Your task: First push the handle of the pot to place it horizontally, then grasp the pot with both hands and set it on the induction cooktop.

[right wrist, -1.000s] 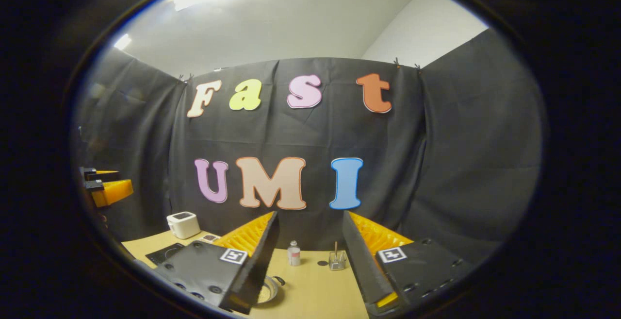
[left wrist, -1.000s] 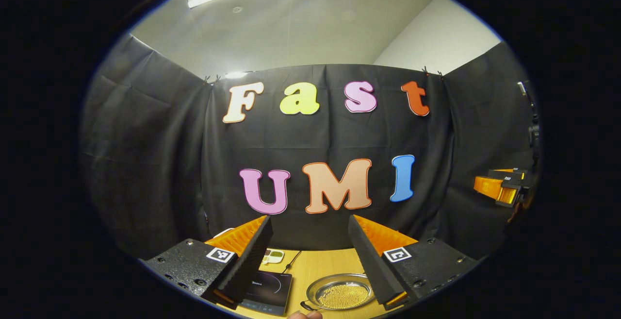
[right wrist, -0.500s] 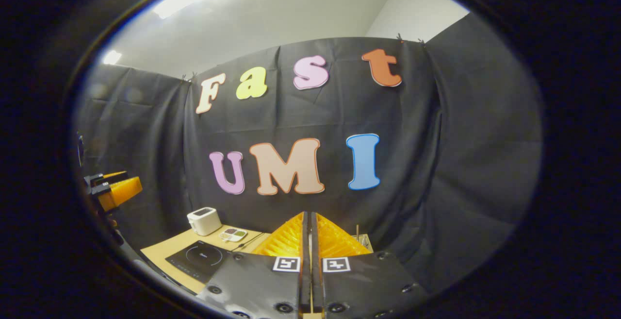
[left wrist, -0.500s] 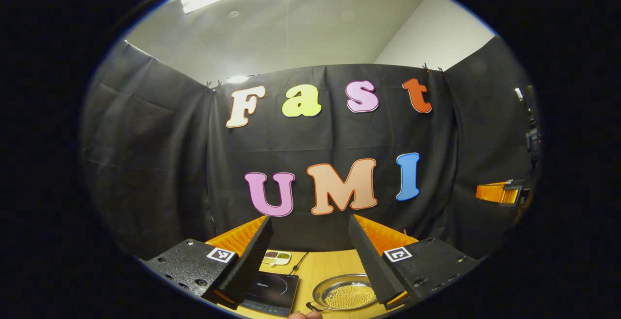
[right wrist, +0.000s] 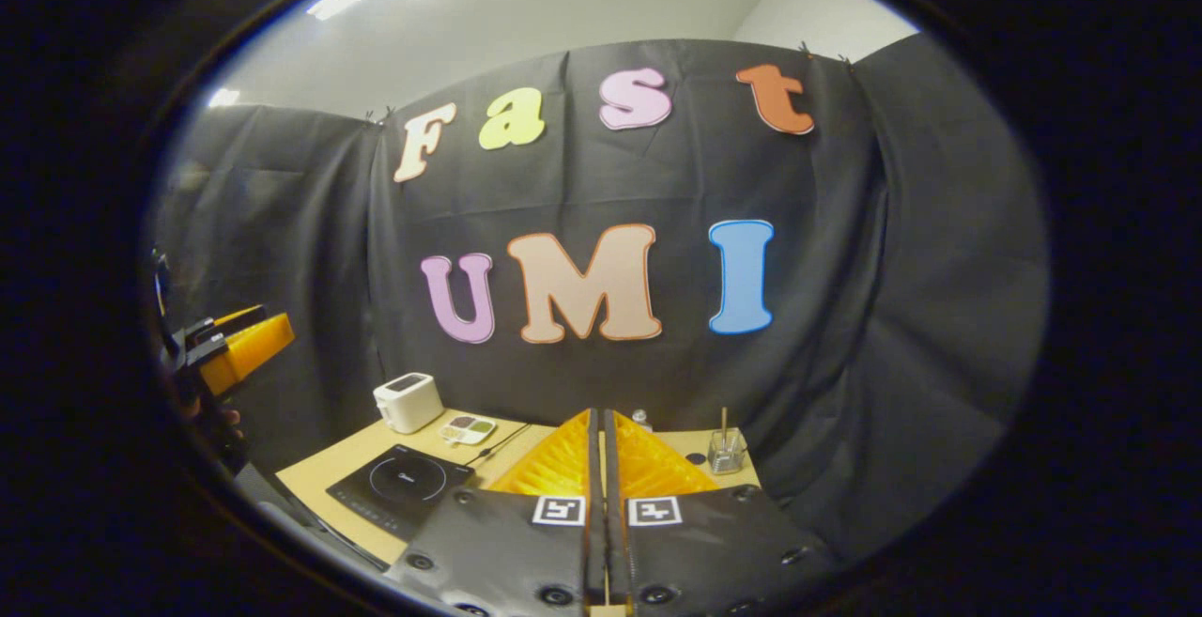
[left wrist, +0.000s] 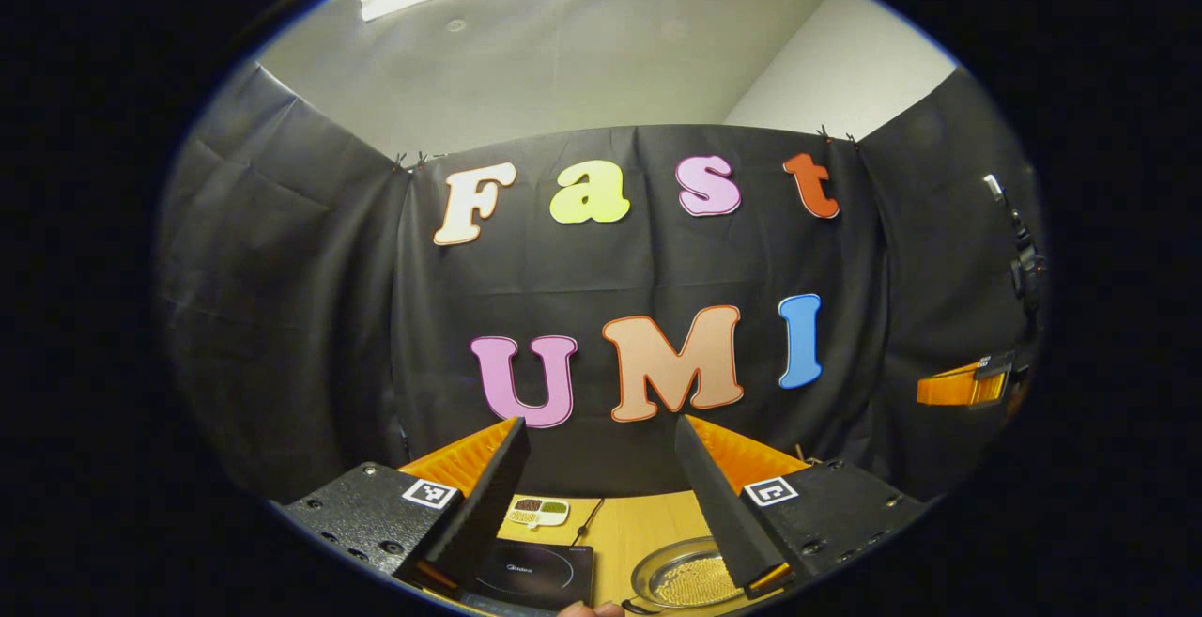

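The pot [left wrist: 690,579] is a shallow metal pan with yellow beads inside, low on the wooden table [left wrist: 639,523] and partly behind my left gripper's right finger. To its left lies the black induction cooktop [left wrist: 535,575]. My left gripper [left wrist: 598,427] is held above and short of them, open, with nothing between its fingers. My right gripper [right wrist: 599,415] is shut with nothing in it, held above the table [right wrist: 329,467]; the cooktop [right wrist: 399,485] sits to its lower left. Each gripper appears at the edge of the other's view: the right gripper [left wrist: 963,384], the left gripper [right wrist: 239,349].
A white toaster-like box [right wrist: 408,401] and a small divided dish [right wrist: 470,427] stand behind the cooktop, with a cable running there. A glass with a stick [right wrist: 723,453] and a small bottle [right wrist: 639,418] stand at the table's far right.
My right gripper went from open to shut and tipped toward the table, so more of the cooktop shows. The left gripper shifted slightly; the pot slid right and lower in its view.
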Demonstrator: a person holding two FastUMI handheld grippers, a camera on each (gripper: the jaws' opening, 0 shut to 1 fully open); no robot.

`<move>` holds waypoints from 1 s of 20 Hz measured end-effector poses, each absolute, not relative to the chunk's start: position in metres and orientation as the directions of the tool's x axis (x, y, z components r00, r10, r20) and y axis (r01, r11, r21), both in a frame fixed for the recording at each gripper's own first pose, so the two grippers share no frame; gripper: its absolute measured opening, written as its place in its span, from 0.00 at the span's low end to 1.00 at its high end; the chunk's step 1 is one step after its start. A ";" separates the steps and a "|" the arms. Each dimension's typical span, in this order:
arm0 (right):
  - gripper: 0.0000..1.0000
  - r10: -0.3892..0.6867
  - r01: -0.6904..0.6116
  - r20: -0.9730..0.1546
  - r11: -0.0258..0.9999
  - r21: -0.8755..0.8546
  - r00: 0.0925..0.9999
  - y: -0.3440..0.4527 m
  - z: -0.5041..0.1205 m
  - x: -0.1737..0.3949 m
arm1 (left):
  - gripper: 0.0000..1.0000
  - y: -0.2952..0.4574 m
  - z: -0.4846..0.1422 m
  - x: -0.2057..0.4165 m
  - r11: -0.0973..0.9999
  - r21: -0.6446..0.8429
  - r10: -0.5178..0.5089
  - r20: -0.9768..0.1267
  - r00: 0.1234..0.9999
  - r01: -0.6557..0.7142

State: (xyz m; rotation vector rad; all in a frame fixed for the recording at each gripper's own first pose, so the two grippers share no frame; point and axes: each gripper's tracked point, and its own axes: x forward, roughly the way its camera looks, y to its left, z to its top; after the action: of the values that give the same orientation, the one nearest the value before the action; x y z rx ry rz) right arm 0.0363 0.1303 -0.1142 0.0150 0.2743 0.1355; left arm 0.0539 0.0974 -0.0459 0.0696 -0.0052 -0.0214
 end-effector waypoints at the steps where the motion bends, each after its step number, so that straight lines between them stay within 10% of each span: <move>1: 0.02 0.125 -0.121 -0.286 0.992 0.031 0.950 0.142 -0.124 0.038 | 0.94 0.106 -0.053 0.062 0.998 0.059 -0.032 -0.001 0.999 0.032; 20: 0.03 0.143 -0.097 -0.733 0.990 0.106 0.665 0.319 -0.382 0.010 | 0.95 0.231 -0.178 0.120 0.996 -0.002 -0.090 -0.136 0.987 0.090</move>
State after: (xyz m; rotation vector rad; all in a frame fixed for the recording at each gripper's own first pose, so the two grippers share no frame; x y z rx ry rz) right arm 0.0098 0.3187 -0.3824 0.0598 0.8319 0.1355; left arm 0.1196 0.2306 -0.1777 0.0037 0.1363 -0.0902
